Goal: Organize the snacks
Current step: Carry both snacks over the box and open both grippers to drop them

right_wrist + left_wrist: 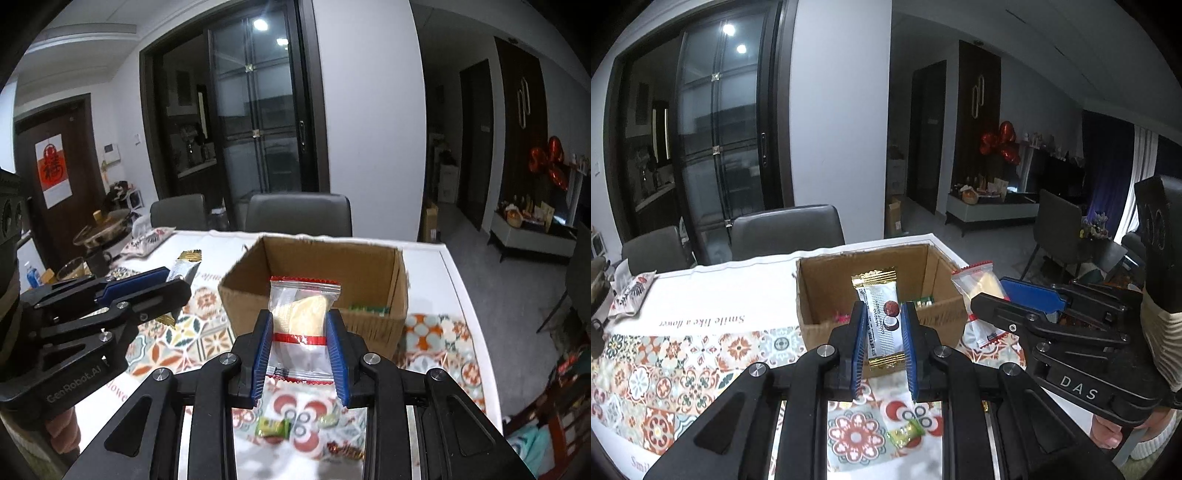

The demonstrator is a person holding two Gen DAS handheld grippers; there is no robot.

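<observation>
My left gripper (883,314) is shut on a white snack packet with gold ends (881,317), held upright in the air in front of the open cardboard box (827,328). My right gripper (299,321) is shut on a clear snack bag with red edges (301,317), a pale pastry inside, also lifted before the box (369,325). Each gripper shows in the other's view: the right one (982,295) with its bag at the right, the left one (184,282) with its packet at the left. Green wrappers (369,309) lie inside the box.
Small wrapped candies (907,435) (273,428) lie on the patterned tablecloth (665,369) below the grippers. A printed pouch (629,295) sits at the far left. Pots and a glass (99,236) crowd the table's left end. Two grey chairs (299,214) stand behind the table.
</observation>
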